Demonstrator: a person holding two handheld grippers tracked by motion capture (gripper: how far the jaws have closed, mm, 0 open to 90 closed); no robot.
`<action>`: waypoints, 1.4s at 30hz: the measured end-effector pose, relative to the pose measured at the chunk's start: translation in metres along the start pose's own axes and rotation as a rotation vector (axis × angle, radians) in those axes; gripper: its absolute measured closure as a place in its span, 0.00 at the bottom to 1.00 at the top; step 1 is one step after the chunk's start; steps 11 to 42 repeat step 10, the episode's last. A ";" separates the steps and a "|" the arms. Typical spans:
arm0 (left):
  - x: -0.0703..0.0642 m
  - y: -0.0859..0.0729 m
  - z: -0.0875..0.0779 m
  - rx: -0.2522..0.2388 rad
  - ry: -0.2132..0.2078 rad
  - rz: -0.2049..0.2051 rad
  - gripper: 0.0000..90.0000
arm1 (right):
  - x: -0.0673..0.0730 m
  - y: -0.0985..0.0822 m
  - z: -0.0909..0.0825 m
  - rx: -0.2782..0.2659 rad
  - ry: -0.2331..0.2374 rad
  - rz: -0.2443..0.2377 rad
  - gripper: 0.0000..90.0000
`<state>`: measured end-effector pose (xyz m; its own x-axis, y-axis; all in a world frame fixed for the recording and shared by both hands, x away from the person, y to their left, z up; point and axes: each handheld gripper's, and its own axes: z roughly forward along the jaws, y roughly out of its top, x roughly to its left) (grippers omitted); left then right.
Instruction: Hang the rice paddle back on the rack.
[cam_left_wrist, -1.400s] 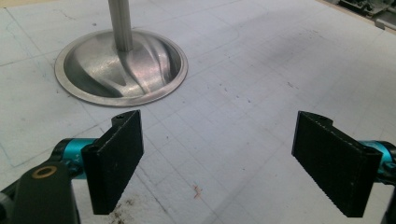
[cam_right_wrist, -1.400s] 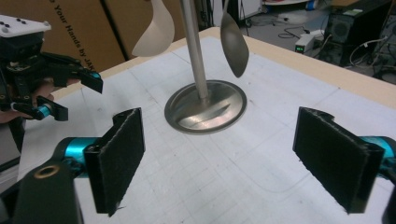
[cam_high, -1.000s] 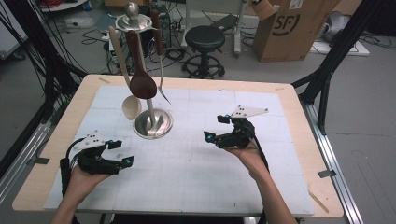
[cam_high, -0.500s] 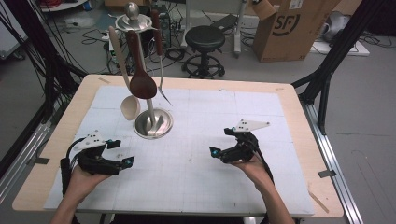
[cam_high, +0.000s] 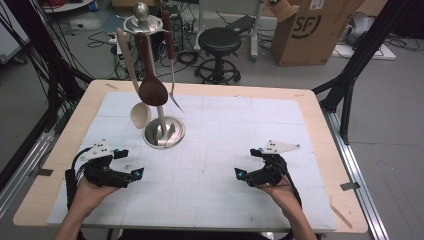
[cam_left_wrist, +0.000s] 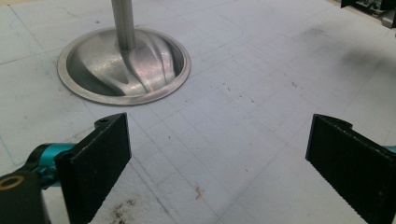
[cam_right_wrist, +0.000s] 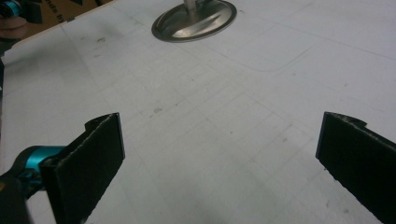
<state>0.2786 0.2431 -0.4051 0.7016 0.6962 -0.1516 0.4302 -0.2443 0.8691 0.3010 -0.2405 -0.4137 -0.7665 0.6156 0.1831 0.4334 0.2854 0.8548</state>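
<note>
My left gripper view cuts the stand's pole (cam_left_wrist: 122, 23) off at the top edge; my right gripper view crops the stand's base (cam_right_wrist: 196, 21).

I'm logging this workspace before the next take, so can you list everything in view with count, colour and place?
Utensil stand: one, silver, round base on the mat's far left part, utensils hanging from its top.
Dark wooden spoon: one, dark brown, hanging on the stand.
Pale wooden spoon: one, cream, hanging at the stand's left.
Fork: one, metal with dark brown handle, hanging at the stand's right.
Mat: one, white with a grid, covering the table.
Table: one, light wood.
Stool: one, black, on the floor behind the table.
Cardboard box: one, brown, on the floor at far right.
Left gripper: one, black, jaws open, near left.
Right gripper: one, black, jaws open, near right.
</note>
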 end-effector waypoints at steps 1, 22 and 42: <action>0.000 0.000 0.000 0.001 0.001 0.000 0.08 | 0.000 -0.002 -0.002 0.002 -0.004 0.008 0.00; -0.001 -0.001 0.000 0.004 -0.001 0.001 0.08 | -0.001 -0.016 -0.007 0.006 -0.016 0.020 0.00; -0.001 -0.001 0.000 0.004 -0.001 0.001 0.08 | -0.001 -0.016 -0.007 0.006 -0.016 0.020 0.00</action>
